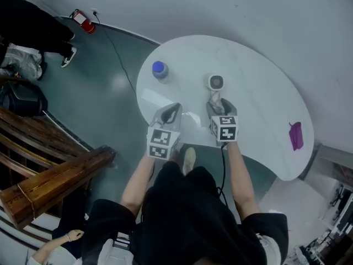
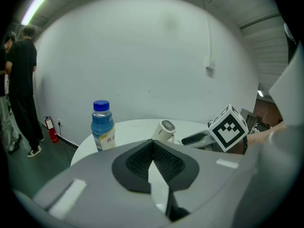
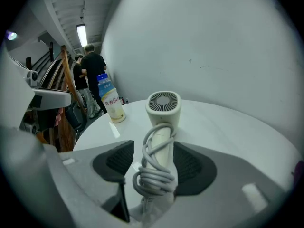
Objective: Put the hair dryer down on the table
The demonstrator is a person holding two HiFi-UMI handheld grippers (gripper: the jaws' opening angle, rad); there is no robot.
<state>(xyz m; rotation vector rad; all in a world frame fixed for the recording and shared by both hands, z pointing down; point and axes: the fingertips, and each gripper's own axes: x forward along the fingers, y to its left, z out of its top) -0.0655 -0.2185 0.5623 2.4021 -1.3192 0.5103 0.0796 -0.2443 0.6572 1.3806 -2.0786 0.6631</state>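
The white hair dryer (image 1: 215, 84) lies on the round white table (image 1: 259, 76), grille end away from me, handle pointing back at my right gripper (image 1: 219, 105). In the right gripper view the handle (image 3: 159, 151), wrapped in grey cord, sits between the jaws of the right gripper (image 3: 153, 144). It rests against the right pad, and a strip of table shows between it and the left pad. My left gripper (image 1: 172, 110) hovers near the table's front edge; its jaws meet at the tip (image 2: 153, 142) with nothing in them. From there the dryer (image 2: 164, 129) shows resting on the table.
A blue-capped bottle (image 1: 159, 69) stands at the table's left (image 2: 102, 126). A purple object (image 1: 296, 135) lies near the right edge. Off the table are a wooden bench (image 1: 55, 175), a red extinguisher (image 1: 83, 20), a floor cable and people (image 2: 21, 80) at the left.
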